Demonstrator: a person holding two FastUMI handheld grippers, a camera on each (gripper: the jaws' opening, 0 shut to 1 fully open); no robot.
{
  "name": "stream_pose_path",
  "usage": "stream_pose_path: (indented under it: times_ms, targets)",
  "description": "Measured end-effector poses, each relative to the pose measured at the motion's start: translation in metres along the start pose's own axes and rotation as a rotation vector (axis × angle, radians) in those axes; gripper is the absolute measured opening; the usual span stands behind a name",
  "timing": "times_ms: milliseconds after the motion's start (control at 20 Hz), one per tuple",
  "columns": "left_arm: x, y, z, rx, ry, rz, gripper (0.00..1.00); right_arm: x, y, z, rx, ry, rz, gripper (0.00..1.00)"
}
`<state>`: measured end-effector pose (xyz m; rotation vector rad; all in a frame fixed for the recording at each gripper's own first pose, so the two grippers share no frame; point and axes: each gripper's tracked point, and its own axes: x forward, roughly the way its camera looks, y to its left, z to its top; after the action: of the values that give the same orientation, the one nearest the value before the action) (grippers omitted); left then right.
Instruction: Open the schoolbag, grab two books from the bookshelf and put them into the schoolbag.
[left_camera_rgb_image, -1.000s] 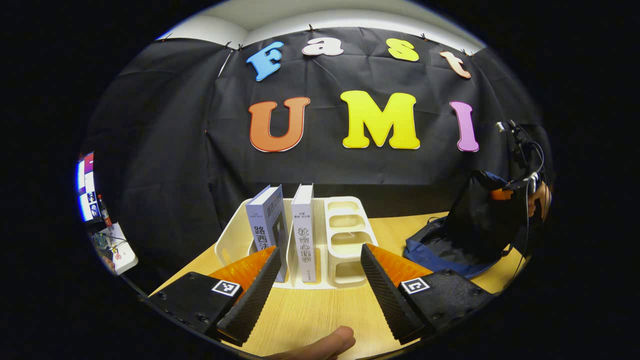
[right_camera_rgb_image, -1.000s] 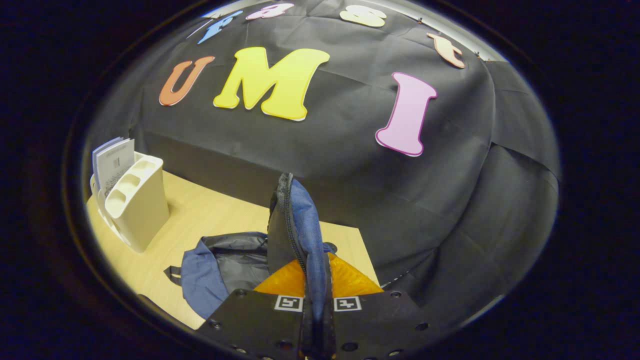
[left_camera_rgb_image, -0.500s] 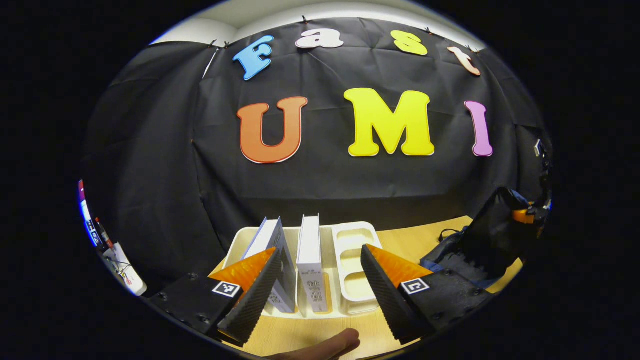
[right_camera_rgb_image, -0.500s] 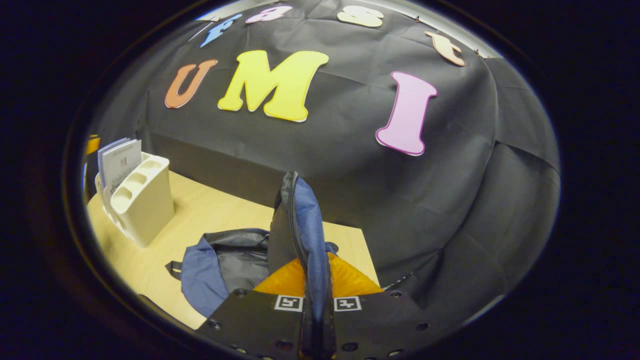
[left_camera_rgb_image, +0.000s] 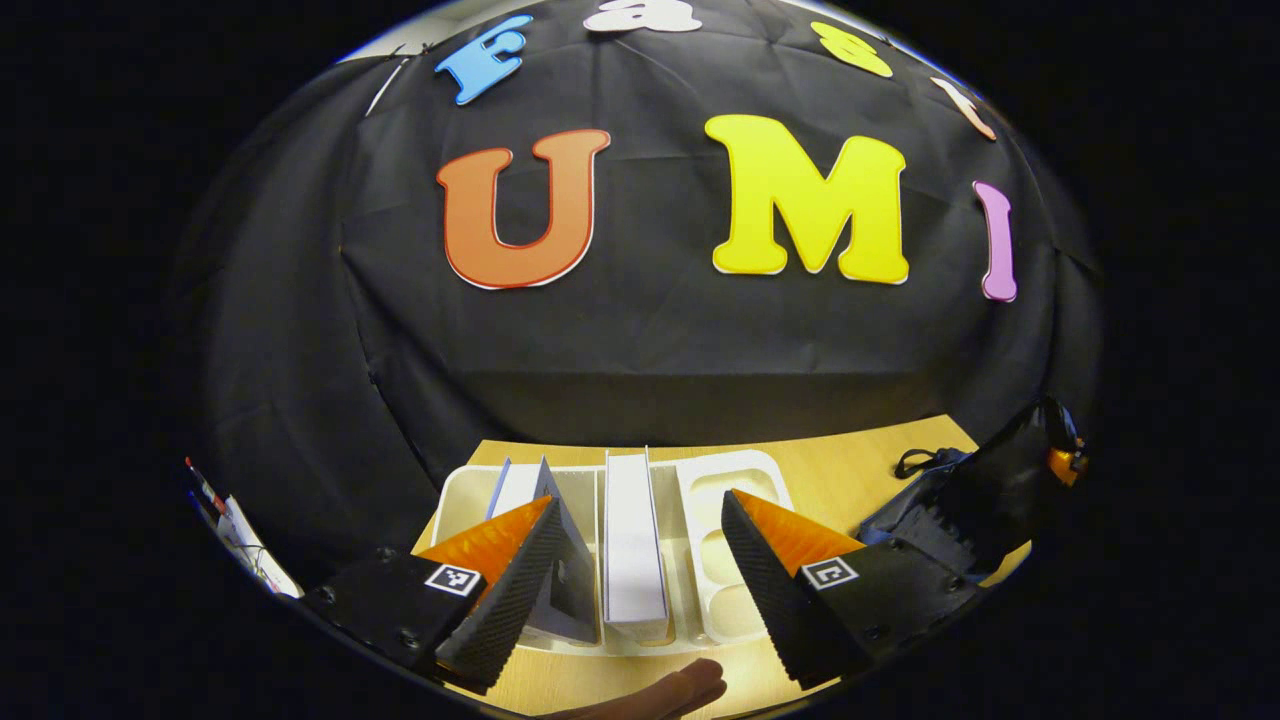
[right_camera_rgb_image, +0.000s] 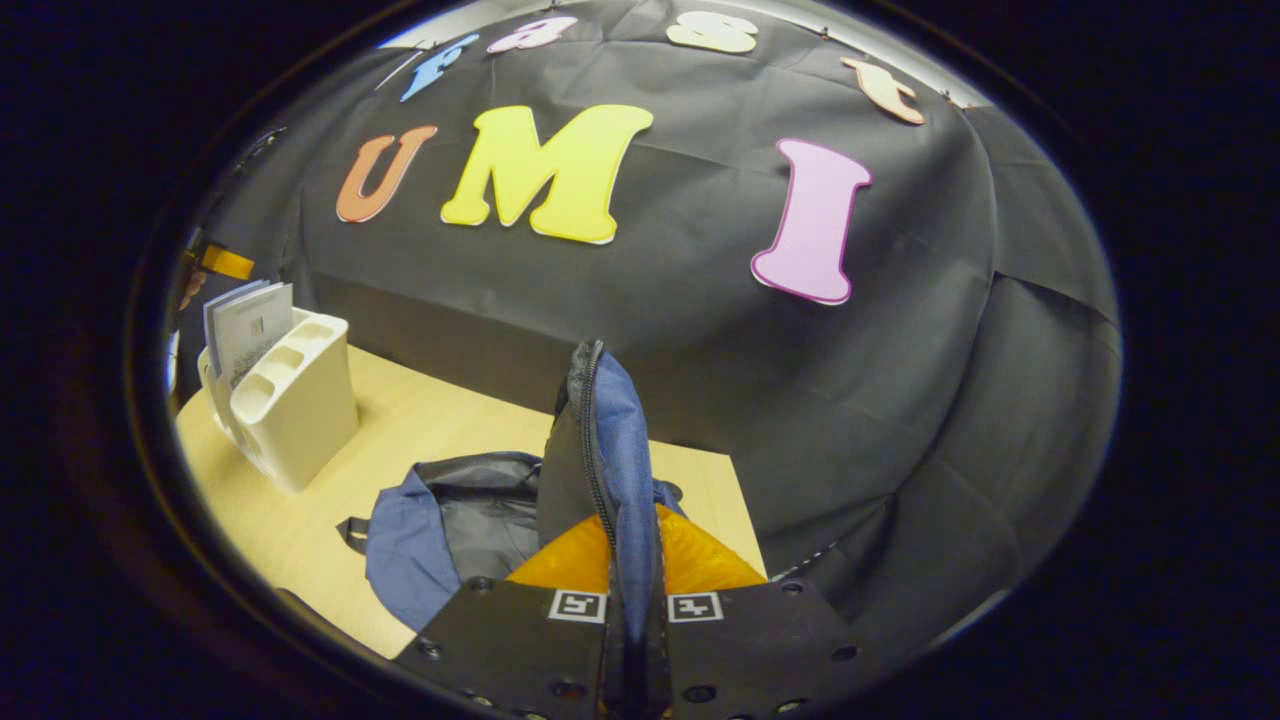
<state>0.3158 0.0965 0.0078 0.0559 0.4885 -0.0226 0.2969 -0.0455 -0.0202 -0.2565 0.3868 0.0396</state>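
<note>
On the left part of the worktop (left_camera_rgb_image: 850, 480), towards its back edge, the cream bookshelf (left_camera_rgb_image: 745, 470) holds two books on edge: the left book (left_camera_rgb_image: 545, 500) leans in its slot, the right book (left_camera_rgb_image: 632, 540) stands straight just beside it. The left gripper (left_camera_rgb_image: 630, 570) hangs above them with its fingers spread wide, one finger over the leaning book and the other over the shelf's empty compartments, touching neither book as far as can be seen. The chief risk, I judge, is that this spread takes in both books or the divider between them; closing then would pinch a corner only, and the book could twist out or drag the light shelf towards the front edge. The leaning book may also topple against its neighbour if nudged from above. A fingertip of the person (left_camera_rgb_image: 670, 690) shows at the bottom of the left gripper view. Towards the right edge lies the schoolbag (right_camera_rgb_image: 450, 520), dark lining exposed, its zippered flap (right_camera_rgb_image: 605, 440) held upright by the right gripper (right_camera_rgb_image: 635, 640), whose fingers are pressed together on the fabric. The hold is on a thin fold; should it slip or the hand sag, the flap would fall across the mouth and a book would land on top instead of inside. How wide the mouth gapes cannot be told.
</note>
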Motion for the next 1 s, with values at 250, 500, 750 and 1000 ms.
stream_pose_path:
  times_ms: [250,500,750,1000]
  targets:
    - [0.031,-0.002,-0.015,0.035,0.119,-0.007,0.99,-0.001,0.003,-0.002,-0.012,-0.006,0.013,0.08]
    - [0.051,-0.005,-0.040,0.032,0.273,-0.005,0.91,0.000,0.006,-0.008,-0.010,-0.006,0.029,0.08]
    - [0.060,-0.003,-0.064,0.048,0.430,-0.003,0.69,0.000,0.004,-0.012,-0.008,-0.002,0.031,0.08]
    - [0.055,-0.004,-0.071,0.053,0.485,-0.025,0.47,-0.001,0.009,-0.017,-0.005,0.010,0.033,0.08]
